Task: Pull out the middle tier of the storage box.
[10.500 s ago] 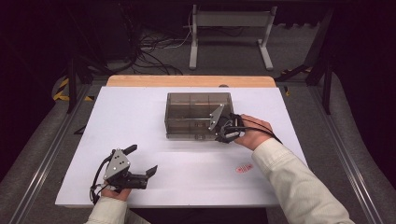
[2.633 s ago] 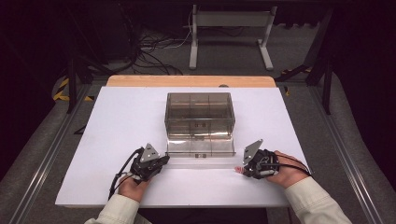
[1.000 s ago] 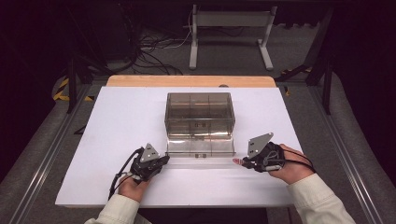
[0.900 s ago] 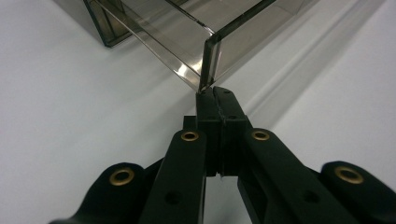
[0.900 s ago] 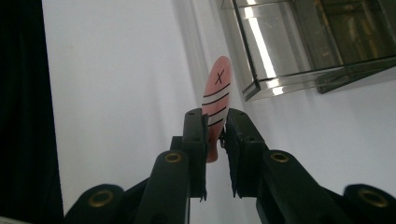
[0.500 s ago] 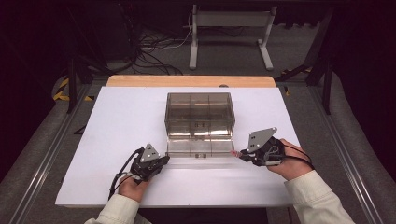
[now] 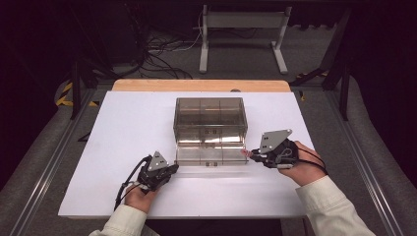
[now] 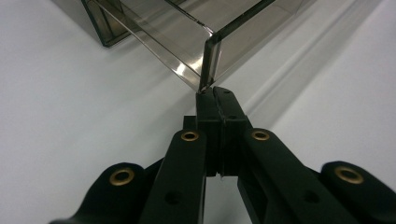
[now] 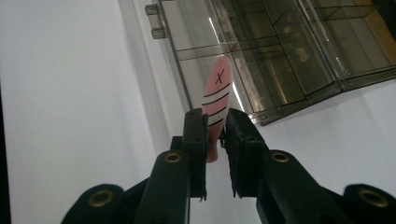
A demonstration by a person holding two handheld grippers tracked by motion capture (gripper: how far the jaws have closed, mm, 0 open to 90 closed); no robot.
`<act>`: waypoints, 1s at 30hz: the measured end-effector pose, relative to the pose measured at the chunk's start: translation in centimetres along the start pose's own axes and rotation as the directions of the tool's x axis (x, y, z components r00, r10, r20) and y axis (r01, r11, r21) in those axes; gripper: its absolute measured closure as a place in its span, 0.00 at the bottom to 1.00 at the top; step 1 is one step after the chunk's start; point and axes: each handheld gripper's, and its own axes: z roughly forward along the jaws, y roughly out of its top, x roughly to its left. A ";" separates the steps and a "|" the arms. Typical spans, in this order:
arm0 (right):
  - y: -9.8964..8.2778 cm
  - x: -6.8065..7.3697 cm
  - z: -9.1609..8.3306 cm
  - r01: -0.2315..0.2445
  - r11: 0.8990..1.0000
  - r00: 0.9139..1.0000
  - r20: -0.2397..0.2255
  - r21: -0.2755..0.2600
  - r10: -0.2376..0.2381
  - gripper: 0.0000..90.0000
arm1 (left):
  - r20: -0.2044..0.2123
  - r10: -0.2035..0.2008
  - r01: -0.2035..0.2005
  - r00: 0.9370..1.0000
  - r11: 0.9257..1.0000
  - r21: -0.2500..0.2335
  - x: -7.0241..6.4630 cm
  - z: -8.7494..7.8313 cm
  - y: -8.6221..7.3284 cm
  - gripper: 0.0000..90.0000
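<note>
White counter point(image 7: 123, 147): left tongs point(image 8: 212, 95) clamped on near-left corner of clear organizer's lid point(image 7: 211, 156). Right tongs point(image 9: 217, 128) pinch pink marked tag point(image 9: 215, 95) at lid's right end; thin, light, probably floppy, best gripped mid-length.

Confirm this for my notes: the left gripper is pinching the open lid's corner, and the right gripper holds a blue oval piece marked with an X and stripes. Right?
Not quite. The oval piece in the right gripper is pink, not blue, as the right gripper view shows. The left gripper does pinch the open lid's corner.
</note>
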 end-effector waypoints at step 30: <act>2.4 -2.1 2.4 -0.003 0.999 0.997 0.073 0.044 0.000 0.87 | 0.003 0.001 -0.001 1.000 1.000 0.001 0.0 0.0 0.0 1.00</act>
